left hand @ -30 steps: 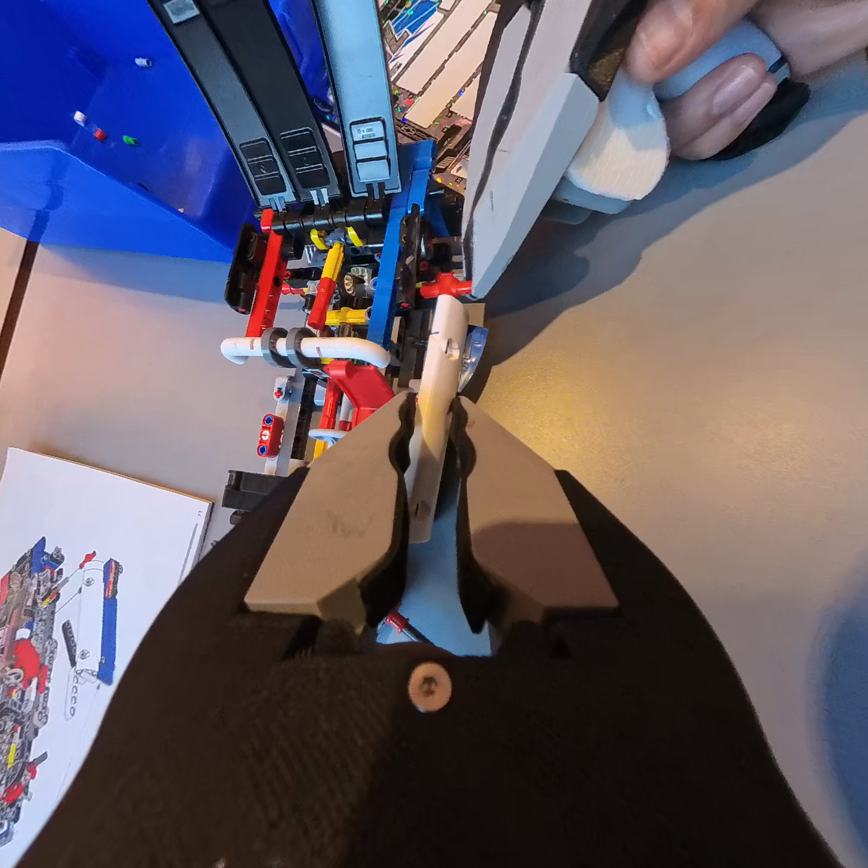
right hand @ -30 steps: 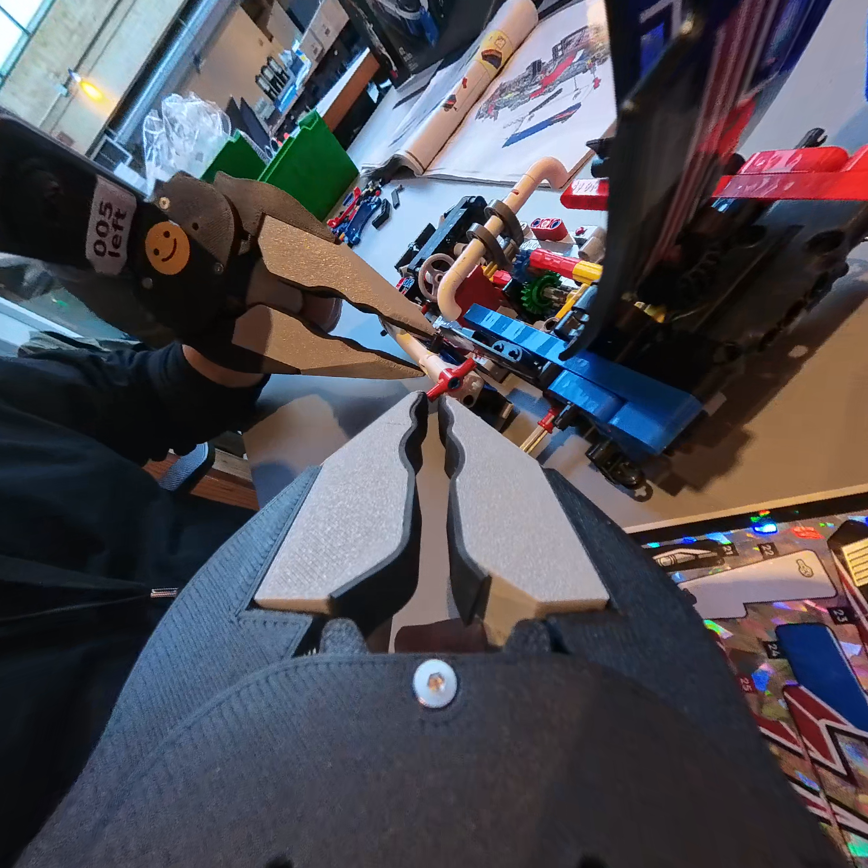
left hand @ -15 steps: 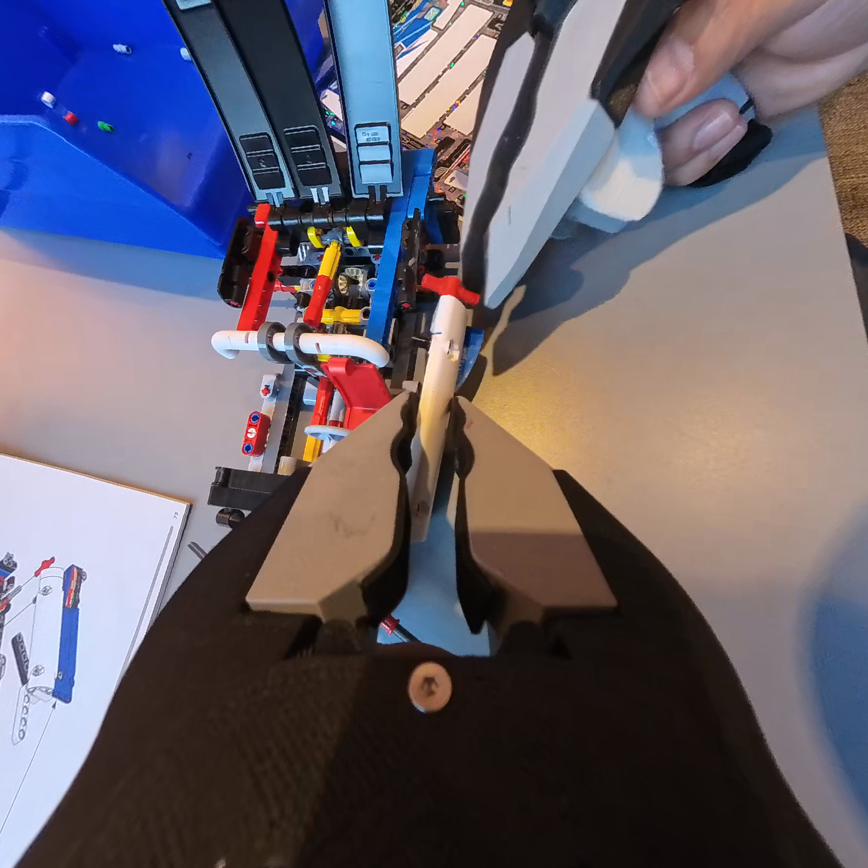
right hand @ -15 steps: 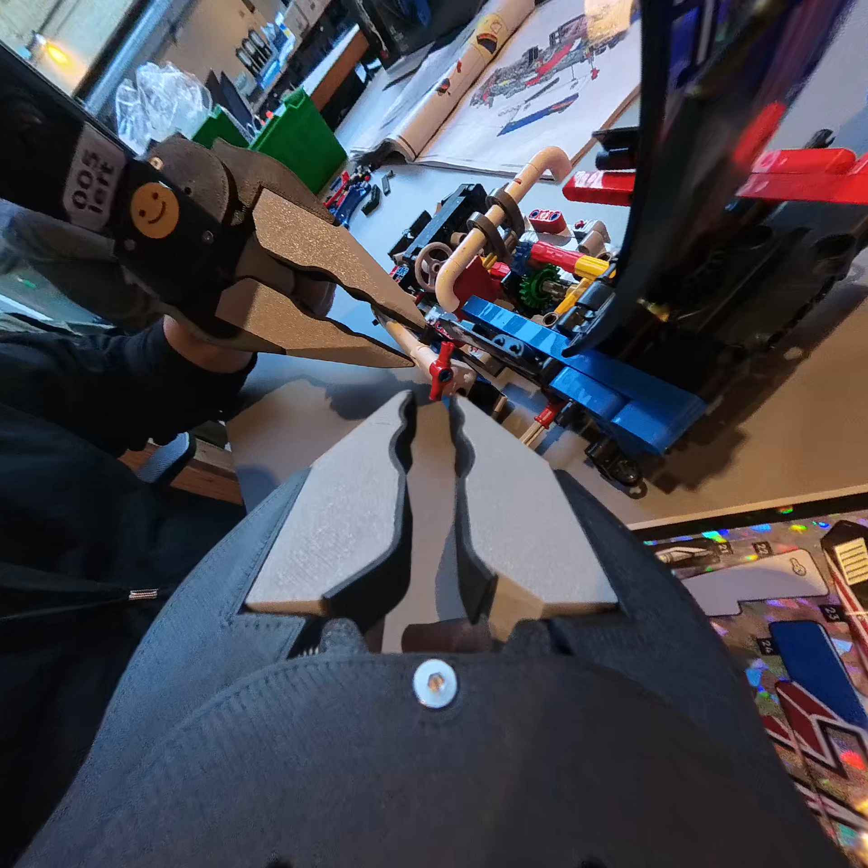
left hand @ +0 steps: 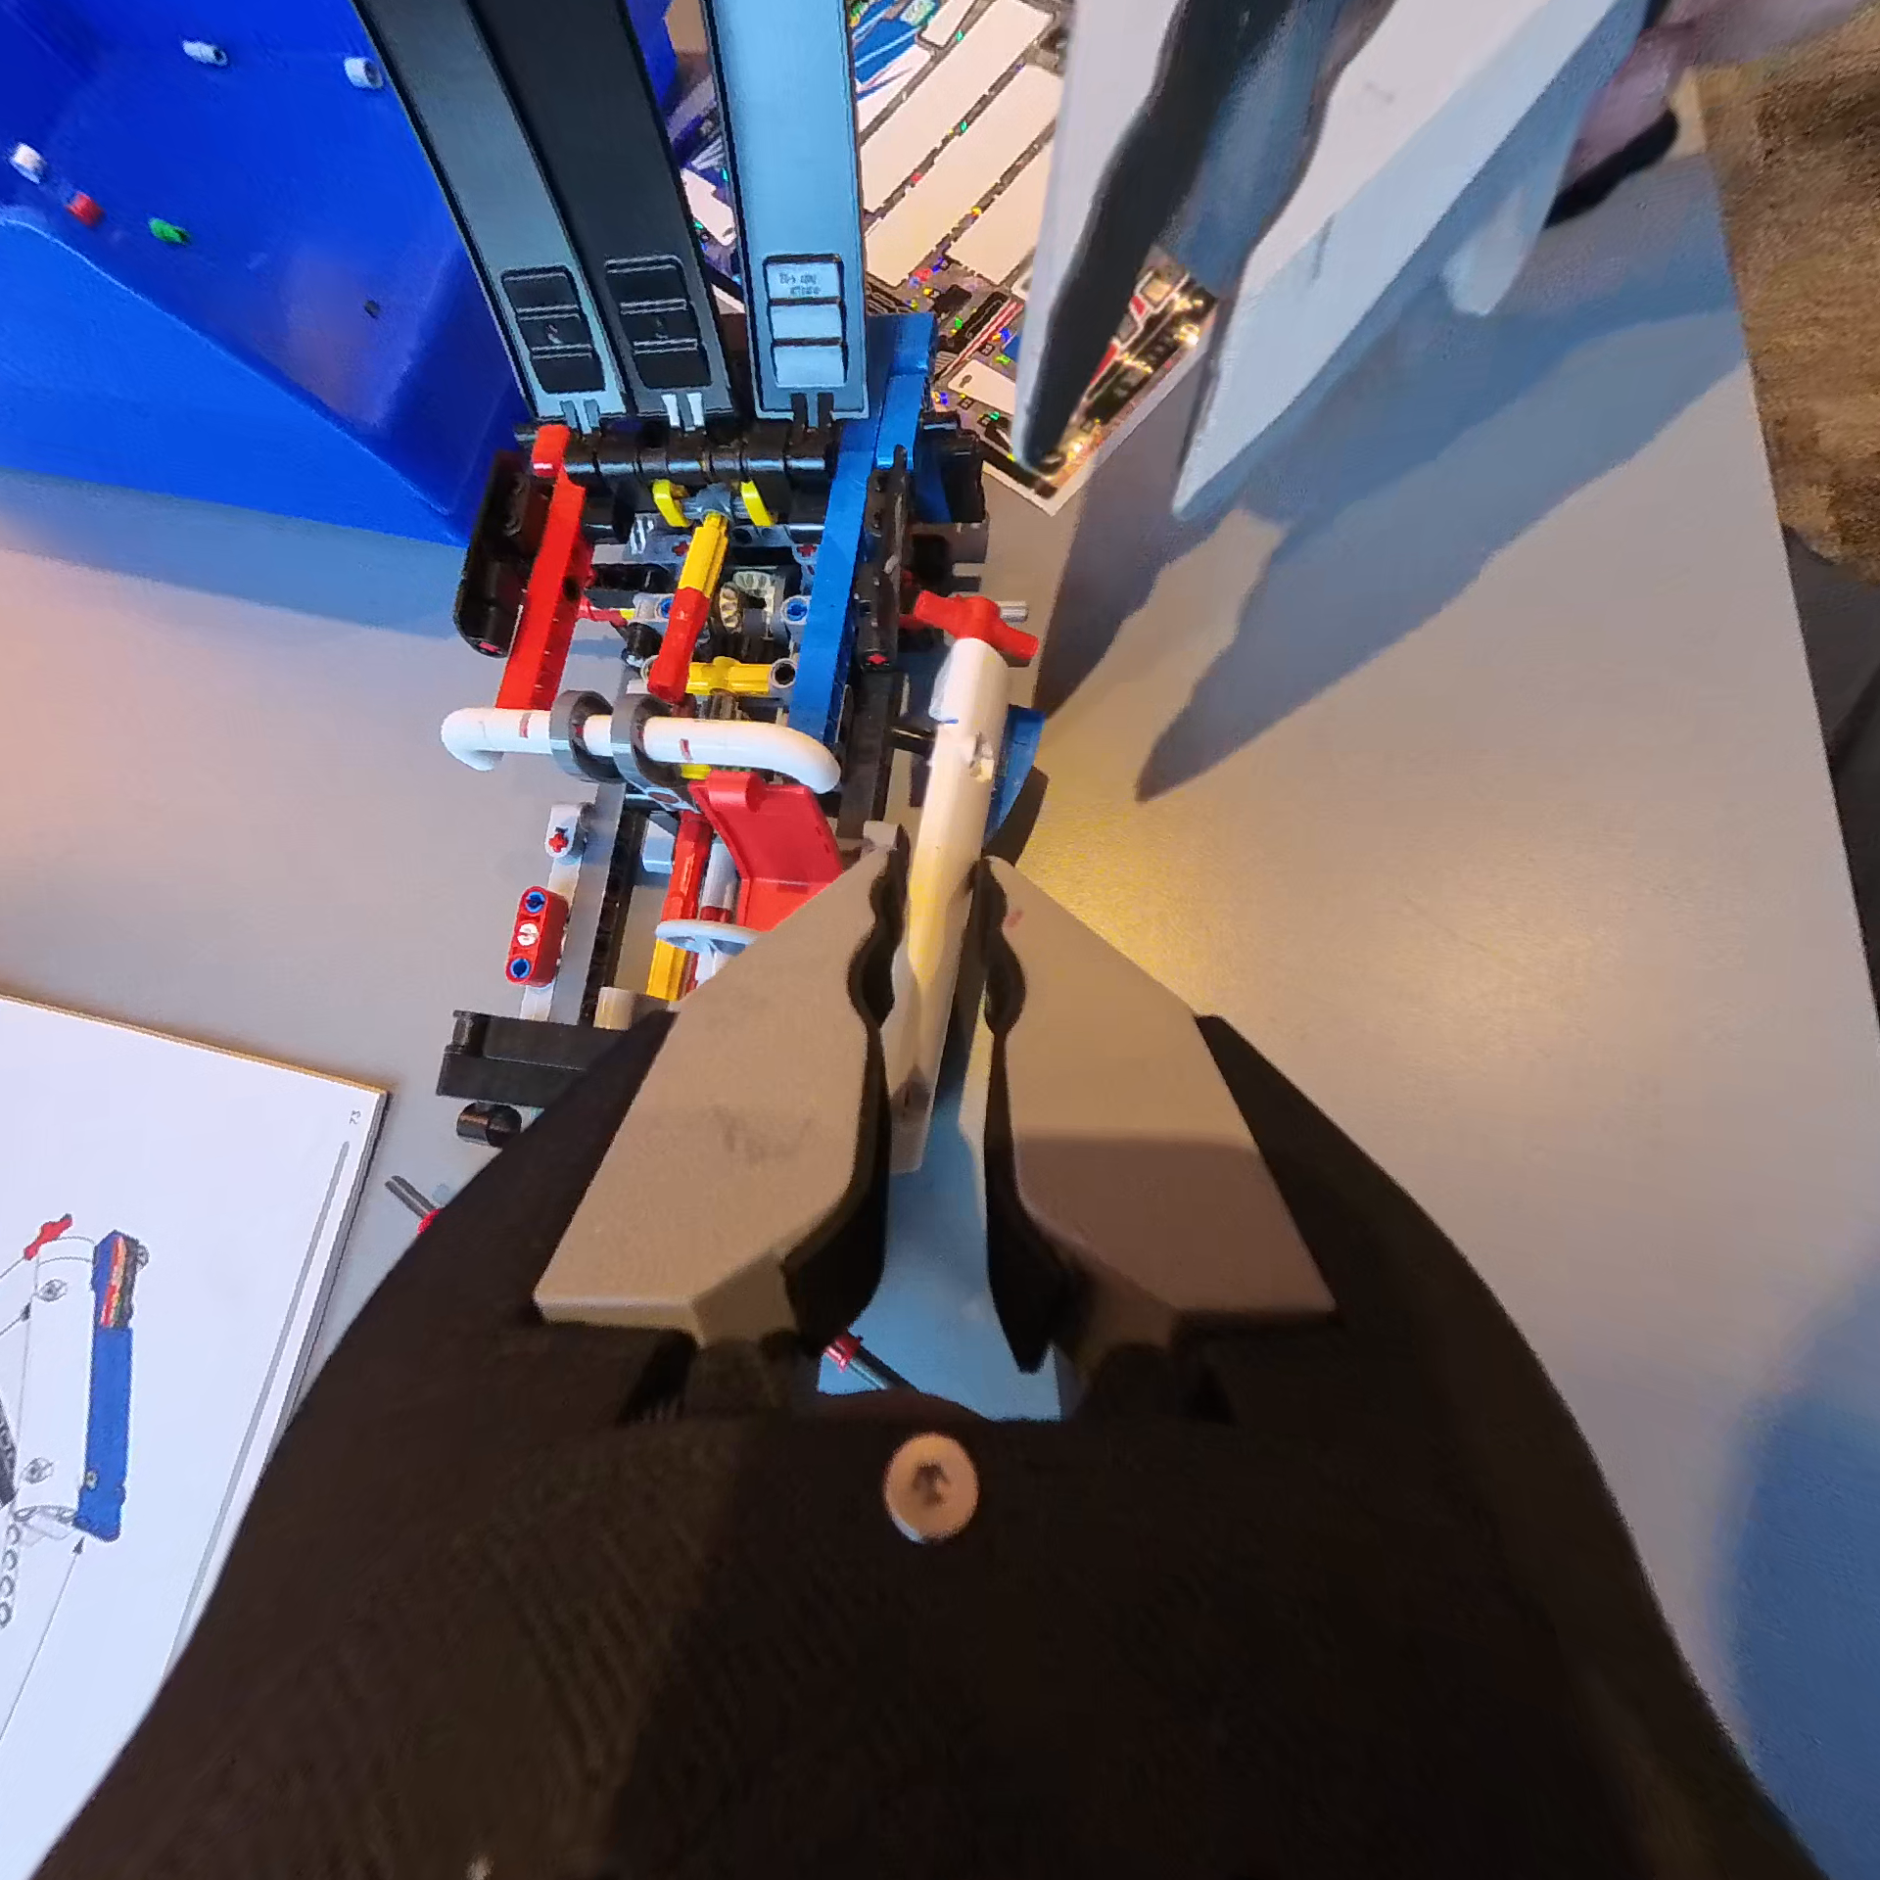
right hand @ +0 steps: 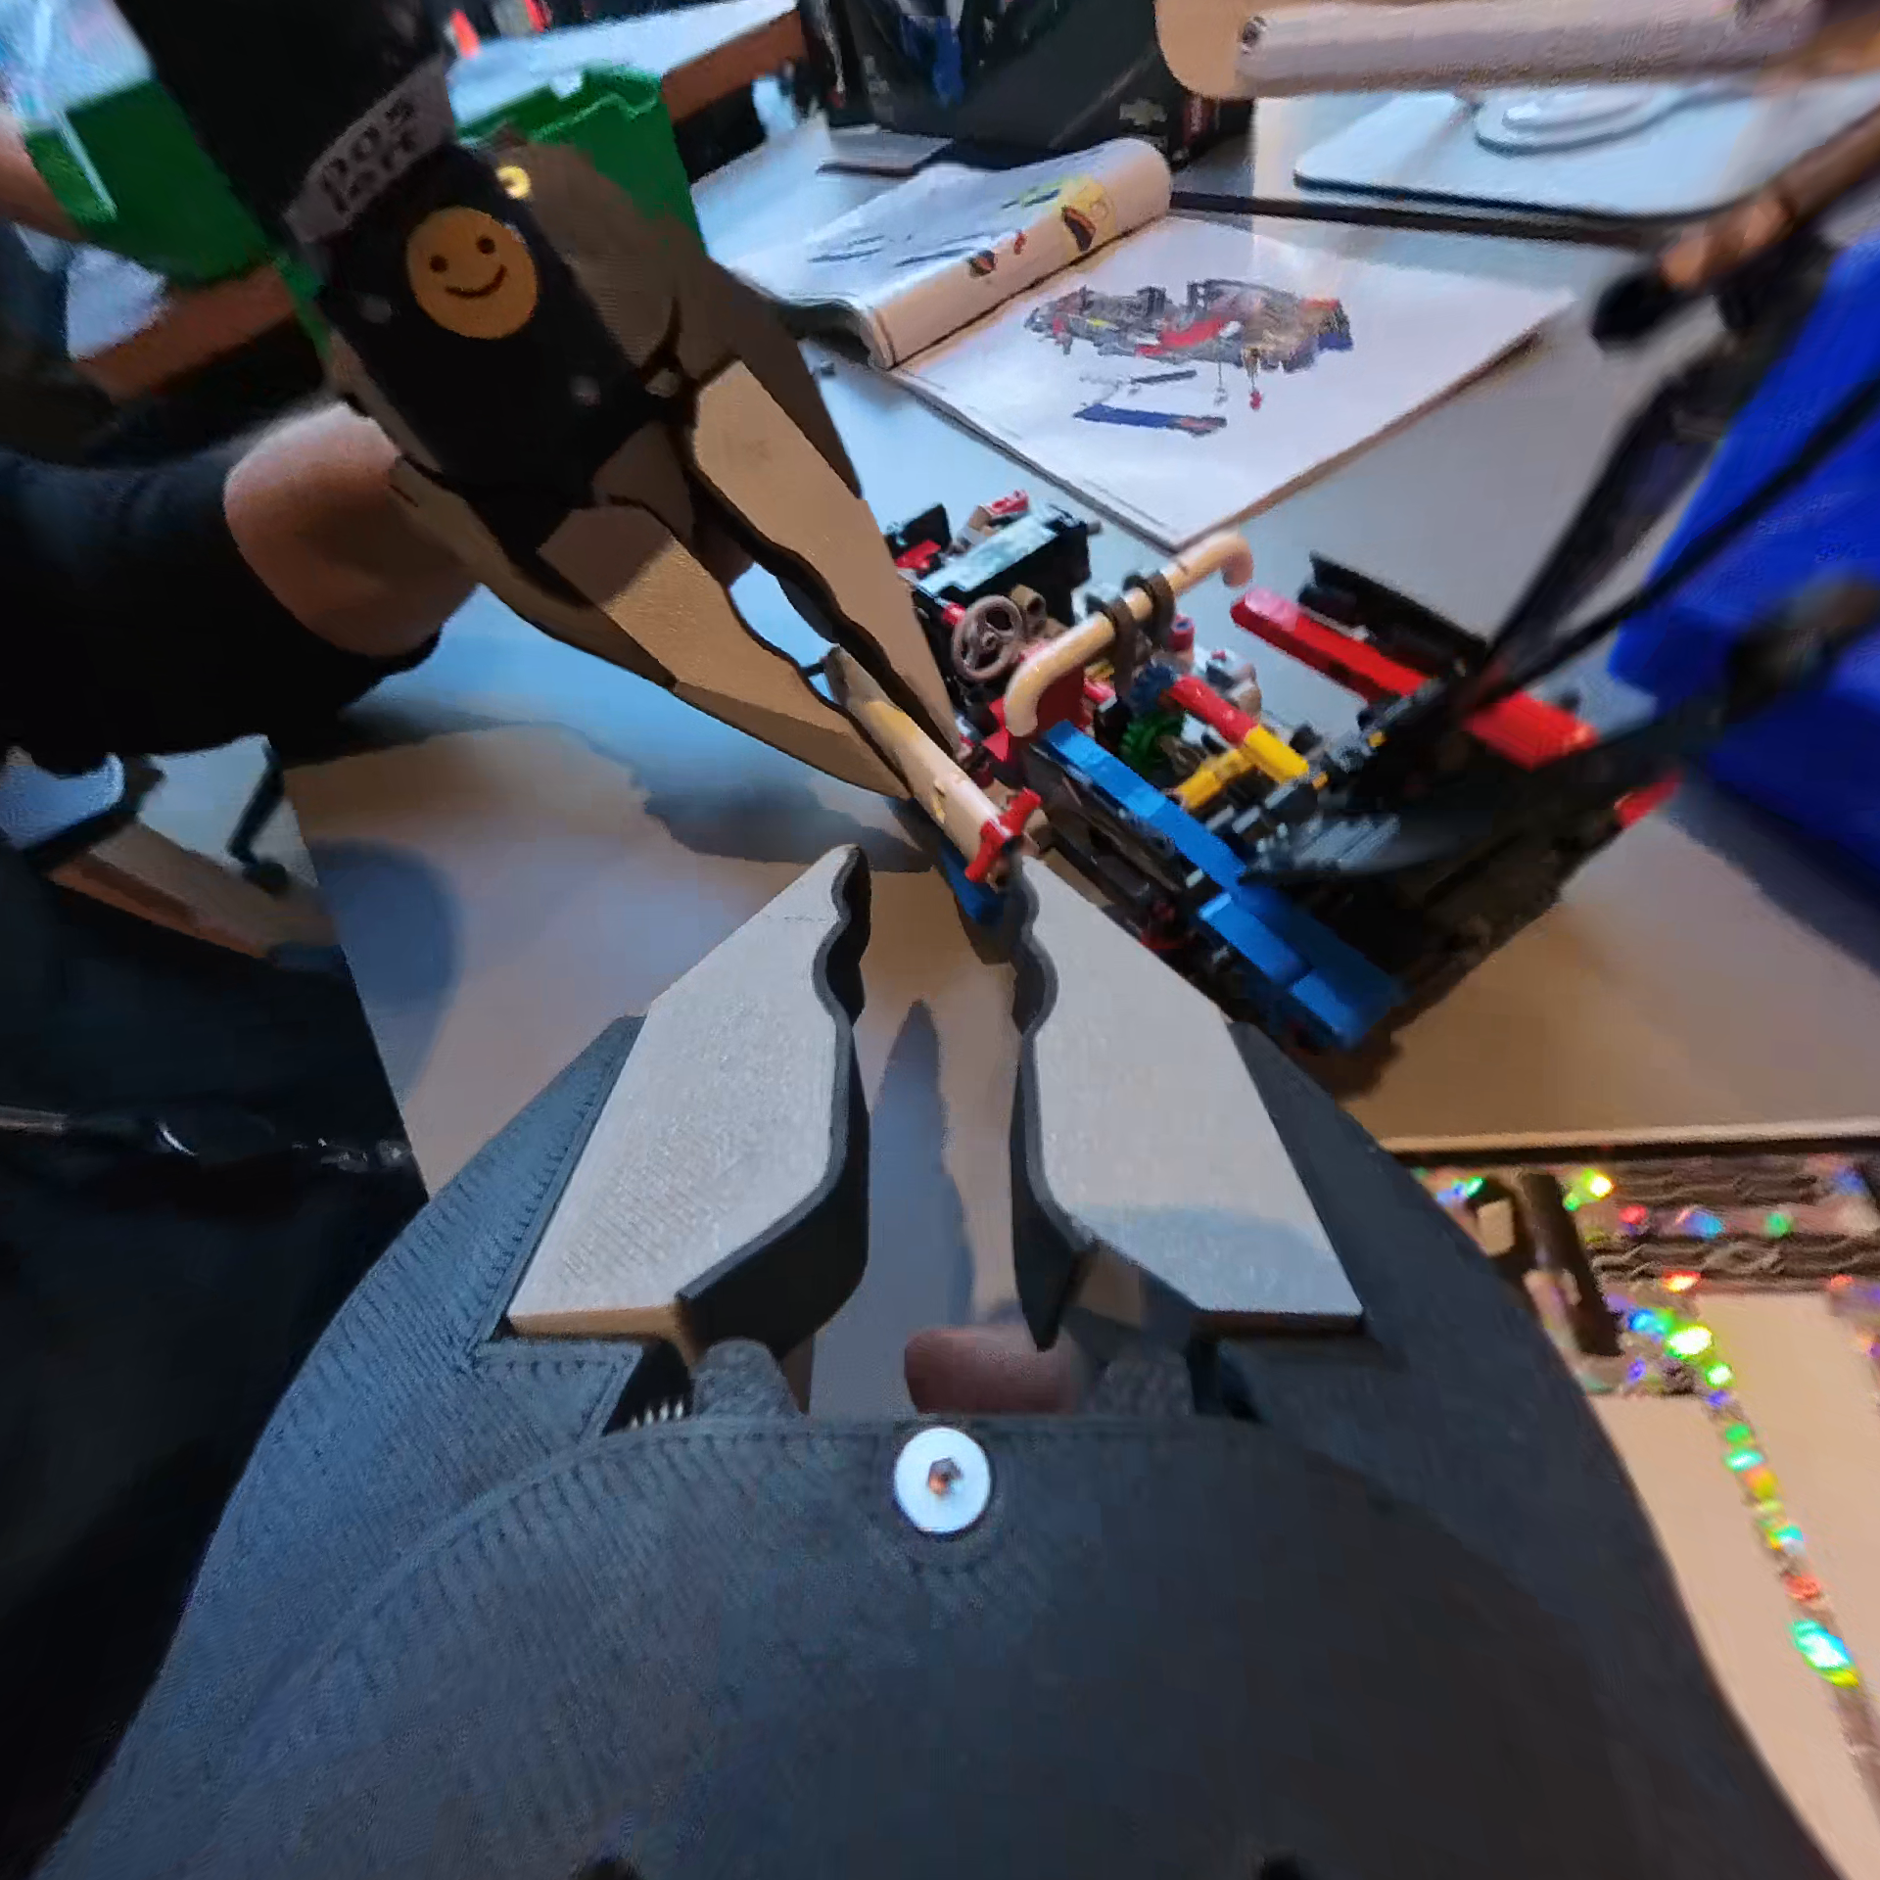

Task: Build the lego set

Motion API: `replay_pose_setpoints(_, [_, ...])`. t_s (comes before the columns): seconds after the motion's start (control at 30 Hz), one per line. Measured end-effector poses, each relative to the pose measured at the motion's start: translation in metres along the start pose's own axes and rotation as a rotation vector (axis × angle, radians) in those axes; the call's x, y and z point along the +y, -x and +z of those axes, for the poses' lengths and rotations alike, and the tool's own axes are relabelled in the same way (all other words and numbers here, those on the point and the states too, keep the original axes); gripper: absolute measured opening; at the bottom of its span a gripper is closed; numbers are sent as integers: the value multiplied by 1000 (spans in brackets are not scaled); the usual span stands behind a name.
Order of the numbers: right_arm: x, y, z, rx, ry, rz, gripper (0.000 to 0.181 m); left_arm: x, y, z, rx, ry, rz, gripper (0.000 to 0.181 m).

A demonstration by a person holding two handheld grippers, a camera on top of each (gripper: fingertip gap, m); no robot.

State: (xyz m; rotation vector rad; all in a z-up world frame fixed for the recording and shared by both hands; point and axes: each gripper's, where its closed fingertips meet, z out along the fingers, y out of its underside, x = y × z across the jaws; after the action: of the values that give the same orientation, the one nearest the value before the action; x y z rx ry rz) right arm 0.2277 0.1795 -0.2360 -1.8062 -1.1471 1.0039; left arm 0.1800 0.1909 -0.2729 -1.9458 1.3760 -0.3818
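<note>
The left gripper [left hand: 941, 875] is clamped on a smooth white tube [left hand: 951, 804], its grey, wavy-edged fingers [left hand: 753, 1099] pressing the tube from both sides. The tube runs forward along the right flank of the lego model [left hand: 712, 651], touching it, and ends in a small red cross-shaped cap [left hand: 972, 619]. The model stands on the grey table [left hand: 1424, 1017]: a dense frame of blue, red, yellow and black beams with a bent white pipe [left hand: 651, 738] across its near part and three long flat grey panels [left hand: 610, 203] rising from its far end. Left of the model and nearer, an open instruction booklet [left hand: 153, 1272] lies flat on the table. Behind the model to the left stands a glossy blue bin [left hand: 203, 305]; behind it to the right lies a glittery sticker sheet [left hand: 966, 234].

The right gripper [right hand: 941, 895] is empty, its ribbed grey fingers [right hand: 732, 1099] parted with a clear gap, its tips just short of the red cap in the right wrist view. In the left wrist view it is blurred above the table, just right of the model, hiding part of the sticker sheet.
</note>
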Motion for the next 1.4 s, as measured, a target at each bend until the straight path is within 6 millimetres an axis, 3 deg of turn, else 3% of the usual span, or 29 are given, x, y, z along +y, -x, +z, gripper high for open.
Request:
replay_pose_setpoints(0.23, [-1,-9,19,52,323,-365,31,0,-1,1,9,28,-14,9])
replay_pose_setpoints(0.43, [3,-20,38,36,406,-430,26,-1,0,3,24,44,-28,10])
replay_pose_setpoints(0.6, [1,-15,37,100,430,-582,22,-2,2,2,57,21,-80,10])
replay_pose_setpoints(0.7, [-2,-9,36,103,433,-620,19,-2,2,2,65,23,-86,10])
replay_pose_setpoints(0.8, [0,-16,37,130,469,-658,23,-3,3,6,60,62,-68,11])
replay_pose_setpoints(1.1, [-6,-19,37,-39,475,-524,34,-4,2,7,85,106,-79,10])
replay_pose_setpoints(1.23, [7,-27,40,-42,519,-540,37,-2,3,6,112,98,-112,11])
replay_pose_setpoints(1.4, [-1,-23,37,46,449,-635,34,-1,3,5,141,89,-138,11])
